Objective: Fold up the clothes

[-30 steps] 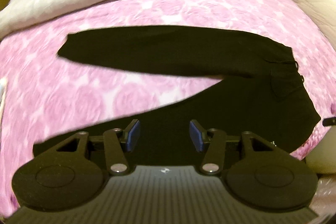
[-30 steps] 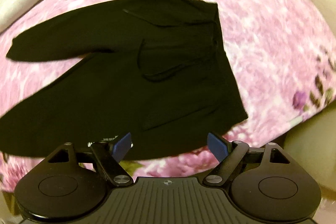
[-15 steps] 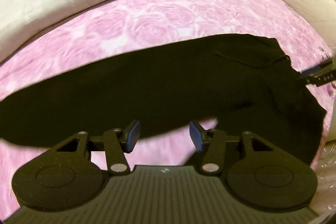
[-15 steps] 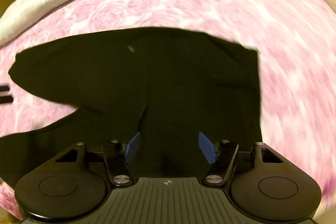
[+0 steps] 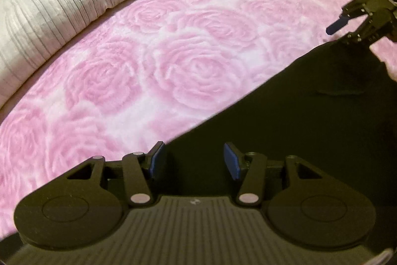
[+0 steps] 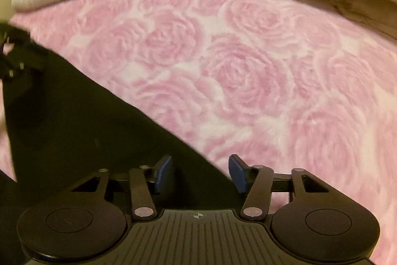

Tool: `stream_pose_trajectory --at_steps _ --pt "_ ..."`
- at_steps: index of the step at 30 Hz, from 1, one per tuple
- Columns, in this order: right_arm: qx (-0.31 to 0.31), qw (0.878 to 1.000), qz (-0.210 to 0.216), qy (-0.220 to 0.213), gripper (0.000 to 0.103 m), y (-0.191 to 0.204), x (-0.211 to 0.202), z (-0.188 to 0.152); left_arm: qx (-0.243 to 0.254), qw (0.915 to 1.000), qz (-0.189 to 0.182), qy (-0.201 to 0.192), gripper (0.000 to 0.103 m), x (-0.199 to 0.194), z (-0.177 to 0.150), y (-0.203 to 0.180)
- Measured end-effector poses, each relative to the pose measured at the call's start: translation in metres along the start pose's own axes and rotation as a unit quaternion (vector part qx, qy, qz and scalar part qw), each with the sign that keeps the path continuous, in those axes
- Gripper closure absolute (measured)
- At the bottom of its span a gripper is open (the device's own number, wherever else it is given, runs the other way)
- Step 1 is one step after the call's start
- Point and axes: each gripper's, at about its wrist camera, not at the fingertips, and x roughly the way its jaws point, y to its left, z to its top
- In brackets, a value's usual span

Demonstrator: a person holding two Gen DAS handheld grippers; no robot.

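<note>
We see a big bed [image 5: 188, 61] with a pink rose blanket [image 6: 248, 71], and a rolled-up grey quilt [image 5: 62, 6] pushed to the far side, so there is a wide flat place for folding. The black pants [image 5: 310, 121] lie spread on the pink blanket, close to us, and we think they are laid flat so they can be folded neatly. Their long side runs across the bed from our left gripper [image 5: 193, 160] over to our right gripper [image 6: 199, 173], one at each end, likely so both ends can be lifted together. We cannot tell which end is the waist. The left gripper is spread wide with the black cloth under the gap, and it holds nothing. The right gripper is wide apart too, sitting over the slanted edge of the pants, and it has no hold of anything either.
</note>
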Motion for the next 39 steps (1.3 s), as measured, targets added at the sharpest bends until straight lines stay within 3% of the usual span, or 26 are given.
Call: stream_pose_trajectory --at_steps 5,8,10,12,14,15,16,17,19,23,26,29,31,34,37,39 --pt "-0.038 0.999 0.017 0.021 0.050 -0.019 0.025 0.012 0.045 0.9983 0.002 0.037 0.055 0.017 -0.001 0.027" --pt "-0.046 0.998 0.028 0.024 0.050 -0.023 0.028 0.013 0.071 0.9943 -0.005 0.080 0.055 0.031 -0.008 0.040" --pt "-0.054 0.998 0.015 0.015 0.052 -0.014 0.022 0.009 0.080 0.9936 -0.007 0.080 0.054 0.035 -0.015 0.043" --pt "-0.062 0.998 -0.001 0.006 0.077 -0.004 0.015 0.005 0.081 0.9942 -0.002 0.071 0.056 0.034 -0.019 0.040" --pt "-0.070 0.997 -0.017 -0.004 0.098 0.005 0.007 0.001 0.088 0.9941 0.008 0.063 0.073 0.031 -0.023 0.034" --pt "-0.074 0.997 -0.025 -0.009 0.100 0.010 0.004 -0.001 0.094 0.9936 0.017 0.060 0.080 0.028 -0.025 0.028" --pt "-0.078 0.996 -0.033 -0.014 0.101 0.015 0.000 -0.003 0.101 0.9930 0.025 0.056 0.095 0.025 -0.027 0.022" --pt "-0.082 0.996 -0.041 -0.019 0.101 0.020 -0.004 -0.005 0.107 0.9922 0.034 0.052 0.100 0.022 -0.028 0.016" --pt "-0.090 0.994 -0.056 -0.029 0.101 0.030 -0.011 -0.010 0.115 0.9910 0.055 0.040 0.102 0.015 -0.031 0.006" --pt "-0.109 0.988 -0.093 -0.056 0.101 0.055 -0.033 -0.022 0.044 0.9948 0.089 -0.025 0.102 -0.035 -0.049 -0.010" --pt "-0.137 0.976 -0.137 -0.099 0.101 0.095 -0.075 -0.046 -0.018 0.9912 0.104 -0.080 0.102 -0.088 -0.072 -0.031" --pt "-0.187 0.955 -0.193 -0.126 0.101 0.149 -0.114 -0.085 -0.051 0.9873 0.102 -0.111 0.102 -0.154 -0.118 -0.057" --pt "-0.201 0.947 -0.214 -0.129 0.101 0.185 -0.134 -0.116 -0.089 0.9861 0.087 -0.109 0.102 -0.182 -0.152 -0.075" --pt "-0.182 0.955 -0.211 -0.100 0.101 0.232 -0.149 -0.169 -0.160 0.9828 0.055 -0.075 0.101 -0.201 -0.211 -0.100" --pt "-0.154 0.965 -0.210 -0.001 0.096 0.269 -0.127 -0.224 -0.237 0.9710 0.027 -0.010 0.096 -0.187 -0.266 -0.127" --pt "-0.142 0.962 -0.226 0.066 0.091 0.285 -0.108 -0.251 -0.278 0.9602 0.012 0.022 0.095 -0.177 -0.291 -0.141"
